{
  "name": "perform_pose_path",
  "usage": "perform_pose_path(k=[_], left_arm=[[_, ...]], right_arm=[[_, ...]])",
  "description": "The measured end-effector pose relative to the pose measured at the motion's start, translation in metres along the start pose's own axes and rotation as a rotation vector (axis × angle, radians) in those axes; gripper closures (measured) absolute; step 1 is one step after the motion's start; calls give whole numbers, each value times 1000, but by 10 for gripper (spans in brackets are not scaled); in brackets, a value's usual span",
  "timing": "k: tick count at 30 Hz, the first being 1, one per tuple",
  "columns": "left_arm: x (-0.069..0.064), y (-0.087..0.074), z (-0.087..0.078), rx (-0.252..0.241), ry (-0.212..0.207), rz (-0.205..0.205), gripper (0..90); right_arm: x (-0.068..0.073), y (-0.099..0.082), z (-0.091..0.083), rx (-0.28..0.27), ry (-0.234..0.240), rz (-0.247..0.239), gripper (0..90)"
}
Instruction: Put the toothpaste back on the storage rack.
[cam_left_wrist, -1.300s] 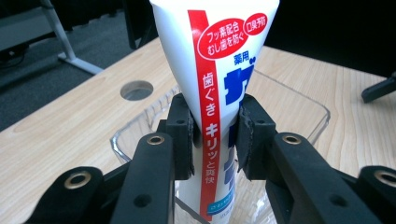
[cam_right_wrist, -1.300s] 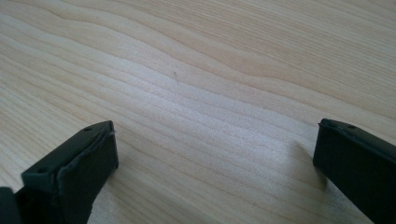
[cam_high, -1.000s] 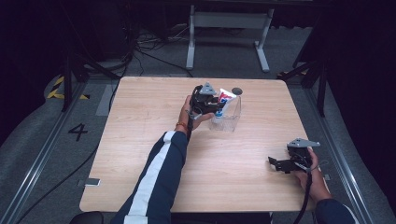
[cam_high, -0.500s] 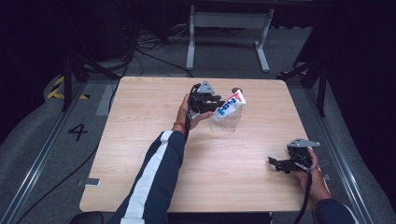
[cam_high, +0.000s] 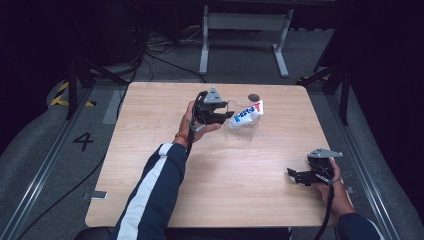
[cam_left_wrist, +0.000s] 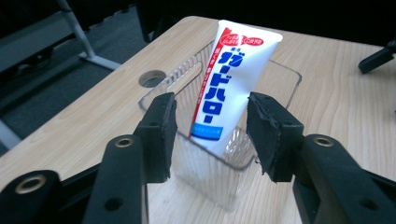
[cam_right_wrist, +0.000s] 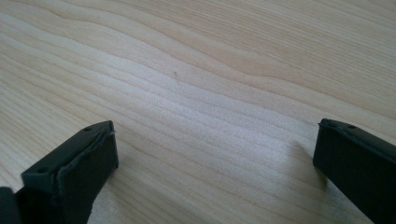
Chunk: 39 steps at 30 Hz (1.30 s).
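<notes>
A: Two grippers, two roles. Why does the left gripper (cam_high: 220, 115) sit just above centre of the high view, beside the clear plastic container (cam_high: 241, 128)?

B: Its jaws point at the container and stand apart — nothing is between them. In the left gripper view the toothpaste tube (cam_left_wrist: 229, 85) shows through the gap, beyond the pads (cam_left_wrist: 161, 135), untouched. The tube leans in the container, lower end down inside, crimped end propped over the far rim; the ribbed wall carries its weight, so no grip appears needed.

A: And the tube's place in the high view?

B: Right of the left gripper, upper middle of the frame, tilted up toward the right, near the round cable hole (cam_high: 254, 97) in the wooden table (cam_high: 165, 200).

A: Why is the right gripper (cam_high: 299, 176) so far off, at lower right?

B: Probably parked. In its own view the jaws are wide apart over bare wood, holding nothing. Judged from this, the right hand (cam_high: 336, 192) is idle, well apart from the container — clear of the left arm's working space.
</notes>
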<state>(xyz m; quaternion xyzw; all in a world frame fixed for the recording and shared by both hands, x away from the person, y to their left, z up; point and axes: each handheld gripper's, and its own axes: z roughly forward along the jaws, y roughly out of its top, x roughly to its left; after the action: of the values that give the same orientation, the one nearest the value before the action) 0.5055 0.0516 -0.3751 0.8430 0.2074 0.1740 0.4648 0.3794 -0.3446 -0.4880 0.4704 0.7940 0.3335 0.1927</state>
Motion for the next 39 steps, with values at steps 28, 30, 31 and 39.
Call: perform_pose_path(k=[28, 30, 31, 39], left_arm=[[-23, -36, -82, 200, 91, 175, 301], [-24, -41, -88, 210, 102, 177, 287], [-24, -43, -89, 214, 104, 182, 286], [-28, -66, -102, 276, 120, 185, 253]], right_arm=[[0, 0, 0, 0, 0, 0, 0], [0, 0, 0, 1, 0, -1, 0], [0, 0, 0, 1, 0, -1, 0], [0, -1, -1, 1, 0, 0, 0]])
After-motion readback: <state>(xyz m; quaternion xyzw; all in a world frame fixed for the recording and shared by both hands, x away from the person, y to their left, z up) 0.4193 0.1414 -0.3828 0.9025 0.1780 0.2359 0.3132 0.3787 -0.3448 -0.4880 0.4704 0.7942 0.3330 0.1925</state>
